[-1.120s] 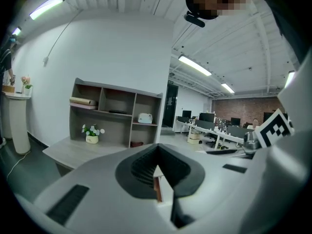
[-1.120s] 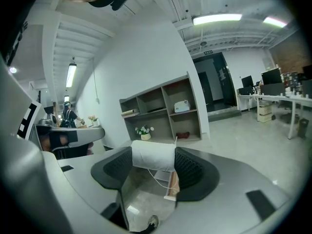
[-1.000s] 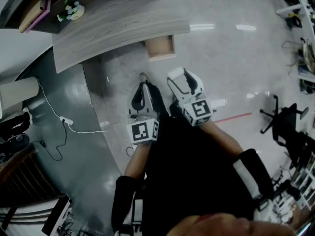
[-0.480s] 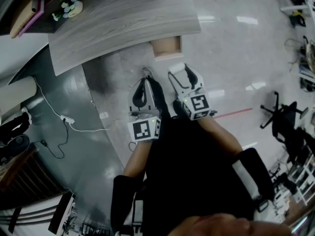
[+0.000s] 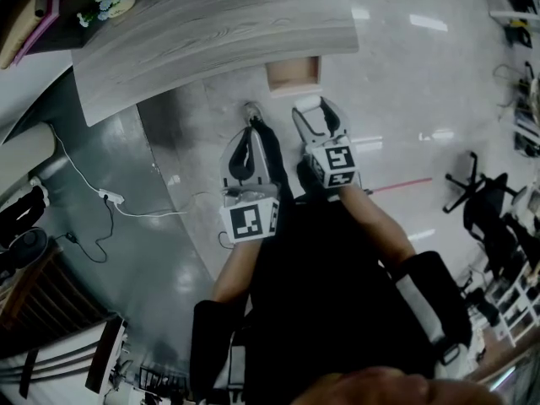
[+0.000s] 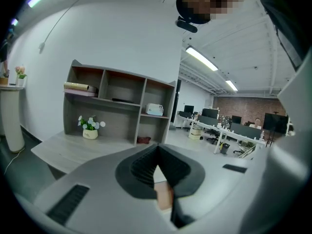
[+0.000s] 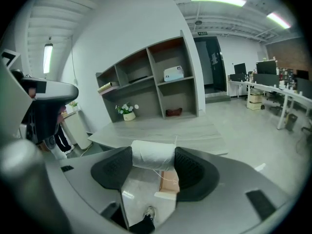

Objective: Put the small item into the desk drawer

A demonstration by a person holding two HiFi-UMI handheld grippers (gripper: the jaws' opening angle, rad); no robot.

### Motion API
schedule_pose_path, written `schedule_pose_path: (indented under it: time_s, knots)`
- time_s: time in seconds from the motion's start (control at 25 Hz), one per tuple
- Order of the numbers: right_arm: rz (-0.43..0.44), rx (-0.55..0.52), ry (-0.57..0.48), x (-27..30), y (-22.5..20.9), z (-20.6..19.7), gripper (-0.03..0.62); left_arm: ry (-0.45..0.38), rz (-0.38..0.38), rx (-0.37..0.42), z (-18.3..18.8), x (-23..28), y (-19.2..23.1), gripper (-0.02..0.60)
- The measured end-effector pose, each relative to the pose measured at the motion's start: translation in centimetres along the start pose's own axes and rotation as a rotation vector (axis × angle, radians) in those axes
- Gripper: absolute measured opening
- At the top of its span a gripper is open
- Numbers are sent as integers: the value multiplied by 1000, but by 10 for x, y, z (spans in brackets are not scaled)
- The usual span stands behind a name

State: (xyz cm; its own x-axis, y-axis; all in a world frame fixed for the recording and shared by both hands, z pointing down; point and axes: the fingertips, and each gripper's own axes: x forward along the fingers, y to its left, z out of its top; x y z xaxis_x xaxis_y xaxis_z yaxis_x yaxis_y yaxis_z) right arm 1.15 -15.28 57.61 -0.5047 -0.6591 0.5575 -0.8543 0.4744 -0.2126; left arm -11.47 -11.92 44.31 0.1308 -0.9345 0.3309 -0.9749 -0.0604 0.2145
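Two claws are held out in front of the person, both well short of the desk. The right claw (image 7: 153, 156) is clamped on the small white roll (image 7: 153, 154), which sits crosswise between its pads with a loose thread hanging from it. The left claw (image 6: 157, 151) has its tips pressed together with nothing between them. In the head view the wood-grain tabletop (image 5: 211, 32) fills more of the upper frame than it did a second ago, and the drawer (image 5: 294, 76), pulled out under the tabletop's edge, has drifted nearer to the tip of the right claw. The person seems to be walking toward the desk with the grip on the roll unchanged. That suggests the carry is well under way, but the placing has not begun. The roll is clear of the drawer and hangs over the pale floor (image 5: 405, 99). From the right gripper view the drawer's open top shows just below and beyond the roll, so the approach looks roughly lined up. The roll is round and light, so it could tumble if dropped from above the drawer's rim.
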Motion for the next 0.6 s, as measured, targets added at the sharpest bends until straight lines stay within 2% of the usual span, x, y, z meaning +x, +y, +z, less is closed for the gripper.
schedule_pose_path:
  time_s: [0.6]
  knots:
    - [-42,13,137,87,-18,-58,264,40,12,-27,-17,29,25,-2]
